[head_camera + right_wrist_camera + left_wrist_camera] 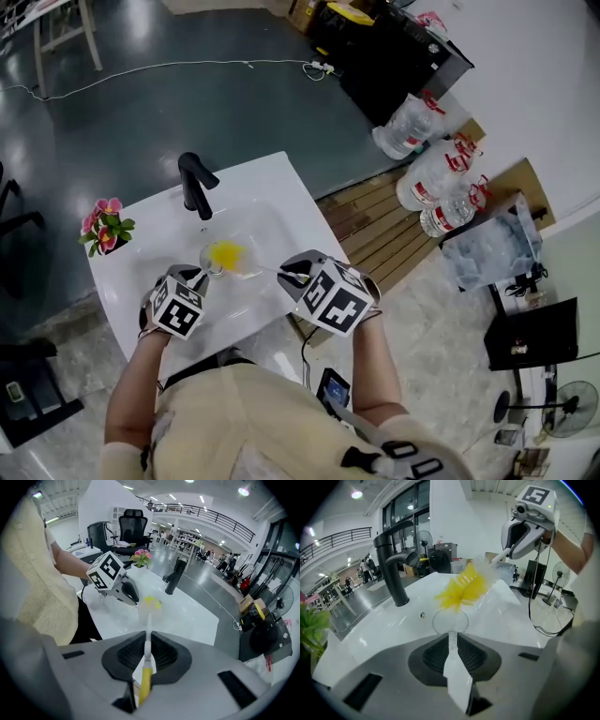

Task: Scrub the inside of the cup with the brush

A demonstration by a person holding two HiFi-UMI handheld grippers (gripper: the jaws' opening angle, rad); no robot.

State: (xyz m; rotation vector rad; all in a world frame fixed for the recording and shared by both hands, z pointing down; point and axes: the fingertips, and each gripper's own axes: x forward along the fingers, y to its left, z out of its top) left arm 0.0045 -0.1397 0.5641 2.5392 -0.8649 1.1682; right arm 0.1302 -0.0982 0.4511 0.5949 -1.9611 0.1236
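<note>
Over the white bench [150, 230], the left gripper [201, 273] holds a clear cup [213, 261]. The right gripper [289, 275] holds the brush [230, 253] (yellow bristles) inside it, near the black faucet [195, 185].

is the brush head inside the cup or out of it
Inside: the brush has its yellow bristles within the clear cup, as both the head view and the right gripper view show.

Bright, even indoor light from ceiling lamps [243, 490]; soft glare on the white sink top [281, 187]; both gripper views bulge and darken at the corners; the yellow brush [461, 590] looks motion-blurred.
</note>
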